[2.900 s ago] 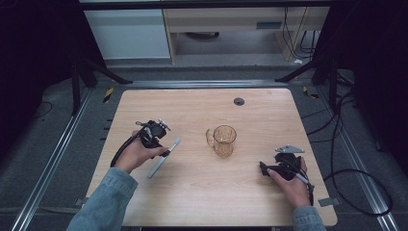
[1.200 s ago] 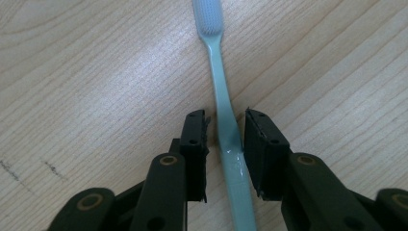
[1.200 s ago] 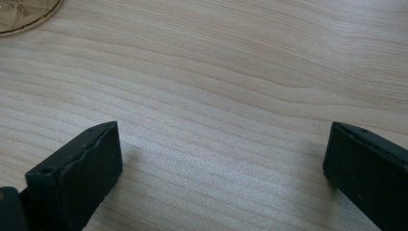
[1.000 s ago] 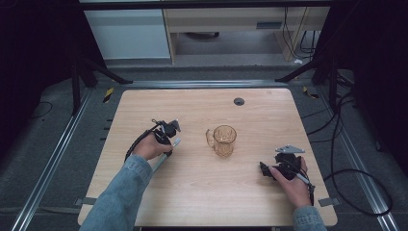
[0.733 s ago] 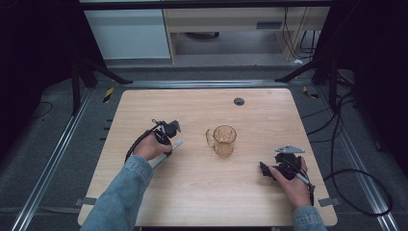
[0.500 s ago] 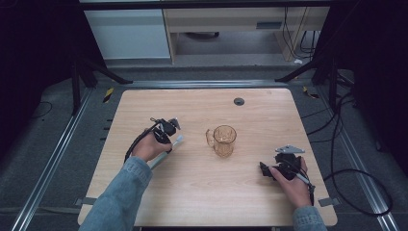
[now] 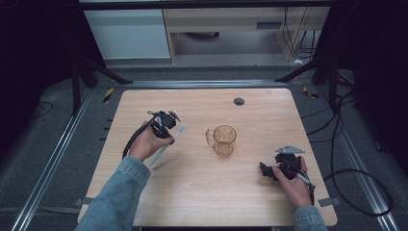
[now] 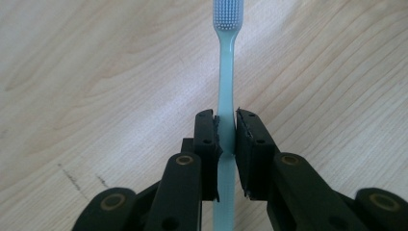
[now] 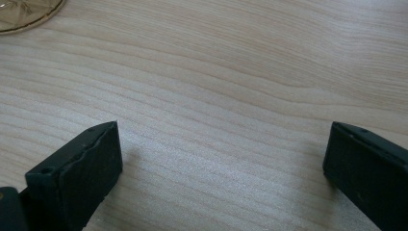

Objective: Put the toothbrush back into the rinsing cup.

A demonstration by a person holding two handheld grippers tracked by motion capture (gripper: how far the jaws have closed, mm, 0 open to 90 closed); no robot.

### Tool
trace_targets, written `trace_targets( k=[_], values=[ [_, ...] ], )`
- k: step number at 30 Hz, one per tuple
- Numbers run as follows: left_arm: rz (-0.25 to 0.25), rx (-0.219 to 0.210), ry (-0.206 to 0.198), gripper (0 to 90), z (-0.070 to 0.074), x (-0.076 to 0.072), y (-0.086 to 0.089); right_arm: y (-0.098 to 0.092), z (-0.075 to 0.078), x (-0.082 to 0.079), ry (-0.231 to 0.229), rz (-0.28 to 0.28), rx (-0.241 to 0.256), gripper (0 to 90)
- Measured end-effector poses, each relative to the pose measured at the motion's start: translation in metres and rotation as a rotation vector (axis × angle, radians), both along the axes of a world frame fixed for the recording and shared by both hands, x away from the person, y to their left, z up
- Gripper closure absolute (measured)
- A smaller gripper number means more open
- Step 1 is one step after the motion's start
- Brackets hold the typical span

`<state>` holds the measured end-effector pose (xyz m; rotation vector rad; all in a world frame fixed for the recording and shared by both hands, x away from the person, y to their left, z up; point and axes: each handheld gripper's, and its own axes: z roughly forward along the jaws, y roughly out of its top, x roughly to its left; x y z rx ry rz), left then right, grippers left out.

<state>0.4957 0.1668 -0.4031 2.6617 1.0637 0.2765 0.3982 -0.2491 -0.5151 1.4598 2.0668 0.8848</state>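
- Left hand-held gripper has its jaws pinched onto the pale blue toothbrush, gripping the handle partway along, with the bristle head sticking out past the jaw tips.
- Compared with 2.9 s ago, that gripper and the hand have slid over toward the glass mug. The toothbrush went with it, and from the high view its head end now sits nearer the mug, though they're not touching.
- The toothbrush looks to be low over the worktop, angled from lower left up to upper right. Can't tell if the far end is resting on the wood or just off it.
- Right hand-held gripper hasn't budged from the near right part of the worktop. Its jaws are spread wide with just bare wood between them.
- The mug is in the same spot near the middle, upright.
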Motion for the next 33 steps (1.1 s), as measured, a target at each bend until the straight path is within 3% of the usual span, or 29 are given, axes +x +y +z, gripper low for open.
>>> trace_targets(
  k=[9, 13, 16, 21, 28, 33],
  values=[
    [0.019, -0.016, -0.012, 78.9, 0.013, 0.007, 0.004, 0.000, 0.000, 0.000, 0.000, 0.000, 0.000, 0.4],
    [-0.002, -0.022, -0.009, 78.9, 0.018, 0.005, 0.000, 0.000, 0.000, 0.000, 0.000, 0.000, 0.000, 0.4],
    [-0.030, -0.061, 0.008, 78.9, 0.021, 0.002, -0.004, 0.000, 0.000, 0.000, 0.000, 0.001, 0.000, 0.4],
    [-0.050, -0.066, -0.001, 78.9, 0.023, -0.001, -0.011, 0.000, 0.000, 0.000, -0.001, 0.003, -0.001, 0.6],
    [-0.070, -0.130, -0.026, 78.9, 0.031, -0.008, -0.020, -0.001, 0.000, -0.001, -0.003, 0.020, -0.004, 0.7],
    [-0.080, -0.148, -0.050, 78.8, 0.032, -0.009, -0.028, -0.002, 0.000, -0.001, -0.003, 0.034, -0.005, 0.7]
  ],
)
